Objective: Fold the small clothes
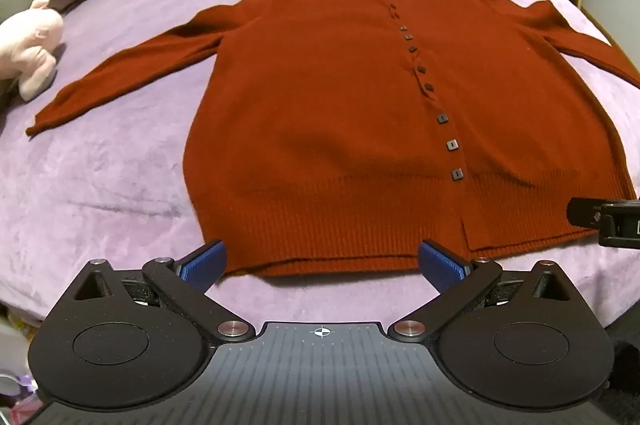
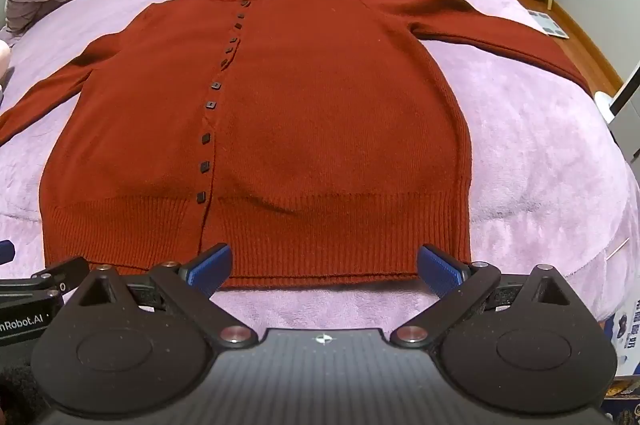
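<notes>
**Both grippers poised at the hem, fold not yet begun**

Here we are at the start line. The rust-red cardigan (image 1: pixel 360 113) lies flat and buttoned on the lilac bedspread (image 1: pixel 120 193), filling the centre of both views, collar toward the top of the frame, ribbed hem (image 1: pixel 320 237) toward the bottom, sleeves thrown out to either side. The left sleeve (image 1: pixel 120 77) runs down to the left edge of the left wrist view, near a pink plush toy (image 1: pixel 34 45); the right sleeve (image 2: pixel 492 25) stretches off to the upper right of the right wrist view.

The left gripper (image 1: pixel 322 263) sits at the lower centre of its frame, blue pads (image 1: pixel 206 263) spread wide, holding nothing, just short of the hem. The right gripper (image 2: pixel 324 265) is the same story: fingers spread apart, empty, lined up at the hem's lower edge. Whether any pad actually touches the knit, I cannot tell.

My read: nothing is folded yet, so this is the approach for the first grasp. The row of dark buttons (image 2: pixel 212 103) sits left of centre in the right view, so each gripper faces its own half of the cardigan.

What comes next likely calls for each gripper to close on an edge, hem corner or sleeve, catching both knit layers. The knit looks soft and stretchy, so a shallow pinch may drag only the top layer and rumple the bedspread.
</notes>
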Tool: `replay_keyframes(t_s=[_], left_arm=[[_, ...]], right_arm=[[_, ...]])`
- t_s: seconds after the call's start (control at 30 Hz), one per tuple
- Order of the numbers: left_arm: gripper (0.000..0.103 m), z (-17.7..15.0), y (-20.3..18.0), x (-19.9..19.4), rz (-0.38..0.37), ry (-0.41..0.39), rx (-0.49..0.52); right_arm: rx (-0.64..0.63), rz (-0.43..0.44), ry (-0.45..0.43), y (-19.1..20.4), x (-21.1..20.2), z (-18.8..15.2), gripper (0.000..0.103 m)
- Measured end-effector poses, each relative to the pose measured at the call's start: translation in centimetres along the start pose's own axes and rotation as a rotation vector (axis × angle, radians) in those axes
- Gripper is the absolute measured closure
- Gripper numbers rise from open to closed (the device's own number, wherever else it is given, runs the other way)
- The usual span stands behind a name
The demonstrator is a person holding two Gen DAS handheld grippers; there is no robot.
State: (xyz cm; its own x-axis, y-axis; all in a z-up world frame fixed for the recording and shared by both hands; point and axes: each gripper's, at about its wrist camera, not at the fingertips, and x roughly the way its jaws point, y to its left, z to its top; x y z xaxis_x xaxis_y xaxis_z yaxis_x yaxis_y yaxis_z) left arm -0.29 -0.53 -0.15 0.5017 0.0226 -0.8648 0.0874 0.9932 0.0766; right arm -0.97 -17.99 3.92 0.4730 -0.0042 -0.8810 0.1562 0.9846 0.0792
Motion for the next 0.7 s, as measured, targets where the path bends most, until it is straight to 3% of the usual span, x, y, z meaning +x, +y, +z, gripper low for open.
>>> replay_keyframes(t_s=[0.43,0.7], left_arm=[[0.000,0.1,0.1,0.2,-0.004,0.013,0.009],[0.000,0.0,0.2,0.3,0.000,0.018,0.015]], right_arm=[[-0.006,-0.006,-0.003,0.2,0.2,-1.1,0.004],[0.013,0.000,0.010,-0.3,0.1,0.1,0.004]])
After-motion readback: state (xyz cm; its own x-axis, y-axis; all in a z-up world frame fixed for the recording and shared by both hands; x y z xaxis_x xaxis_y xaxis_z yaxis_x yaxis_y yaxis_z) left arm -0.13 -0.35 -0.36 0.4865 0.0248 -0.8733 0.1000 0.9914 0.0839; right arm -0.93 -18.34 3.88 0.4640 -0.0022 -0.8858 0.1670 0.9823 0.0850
